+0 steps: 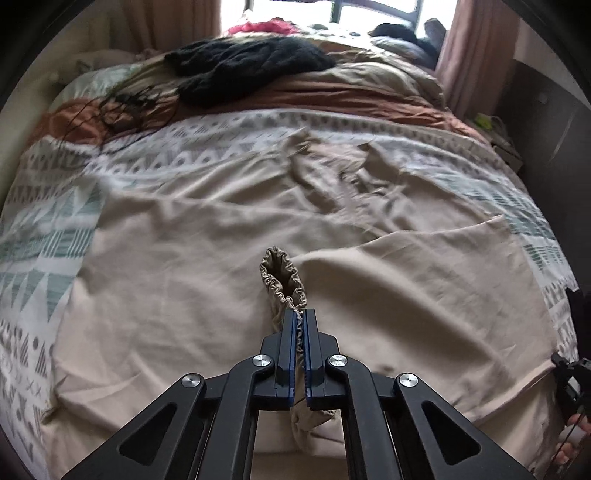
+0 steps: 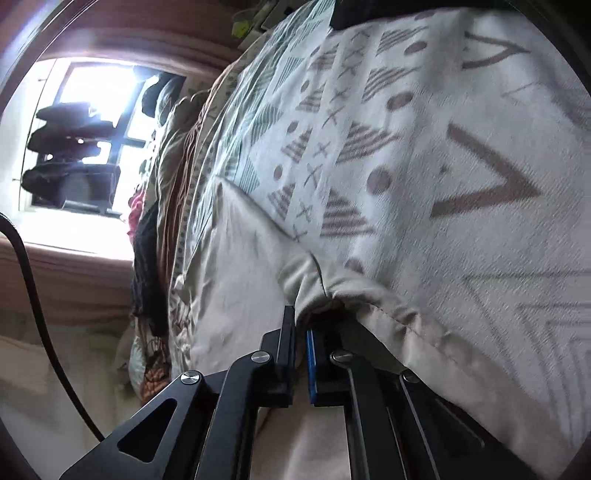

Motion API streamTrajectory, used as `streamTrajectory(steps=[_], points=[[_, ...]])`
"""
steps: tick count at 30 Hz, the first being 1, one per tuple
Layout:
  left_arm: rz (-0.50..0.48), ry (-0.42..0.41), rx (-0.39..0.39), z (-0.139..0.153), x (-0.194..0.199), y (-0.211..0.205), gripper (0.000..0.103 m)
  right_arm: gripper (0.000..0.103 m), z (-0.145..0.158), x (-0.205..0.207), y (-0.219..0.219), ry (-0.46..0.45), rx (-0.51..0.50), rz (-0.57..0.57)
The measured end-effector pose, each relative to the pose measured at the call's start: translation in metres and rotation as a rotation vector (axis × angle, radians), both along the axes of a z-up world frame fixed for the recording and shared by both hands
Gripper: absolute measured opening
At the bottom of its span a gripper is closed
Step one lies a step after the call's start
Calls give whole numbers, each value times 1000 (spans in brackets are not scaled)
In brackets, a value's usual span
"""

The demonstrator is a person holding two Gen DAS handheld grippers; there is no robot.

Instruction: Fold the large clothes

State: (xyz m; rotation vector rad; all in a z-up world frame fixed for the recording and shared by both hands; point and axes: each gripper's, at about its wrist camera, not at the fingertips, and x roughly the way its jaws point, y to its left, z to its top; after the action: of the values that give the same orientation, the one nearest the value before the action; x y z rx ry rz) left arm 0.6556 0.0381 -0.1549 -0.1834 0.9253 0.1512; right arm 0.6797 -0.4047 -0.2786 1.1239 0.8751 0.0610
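Observation:
A large beige garment lies spread and wrinkled over the bed. My left gripper is shut on its gathered elastic cuff, which stands up in a loop beyond the fingertips. In the right wrist view, tilted sideways, my right gripper is shut on a seamed edge of the same beige garment, with cloth bunched over the fingertips. The right gripper also shows at the far right edge of the left wrist view.
The bed has a white bedspread with grey and teal geometric print. A black knit garment and a pink one lie at the far end by the window. A nightstand stands to the right. A black cable hangs at left.

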Motion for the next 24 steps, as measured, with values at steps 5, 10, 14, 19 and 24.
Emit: streamTrajectory(steps=[5, 10, 14, 19, 24], points=[[17, -53, 12, 13, 2, 11, 2, 5, -2, 2, 1, 12, -1, 7], [100, -65, 5, 17, -3, 51, 2, 6, -1, 4, 13, 23, -4, 29], [117, 12, -55, -5, -7, 73, 3, 6, -3, 5, 24, 51, -2, 45], [162, 122, -99, -37, -17, 85, 8, 16, 5, 5, 29, 73, -37, 73], [183, 99, -167, -42, -41, 89, 35, 26, 11, -2, 29, 70, -17, 87]])
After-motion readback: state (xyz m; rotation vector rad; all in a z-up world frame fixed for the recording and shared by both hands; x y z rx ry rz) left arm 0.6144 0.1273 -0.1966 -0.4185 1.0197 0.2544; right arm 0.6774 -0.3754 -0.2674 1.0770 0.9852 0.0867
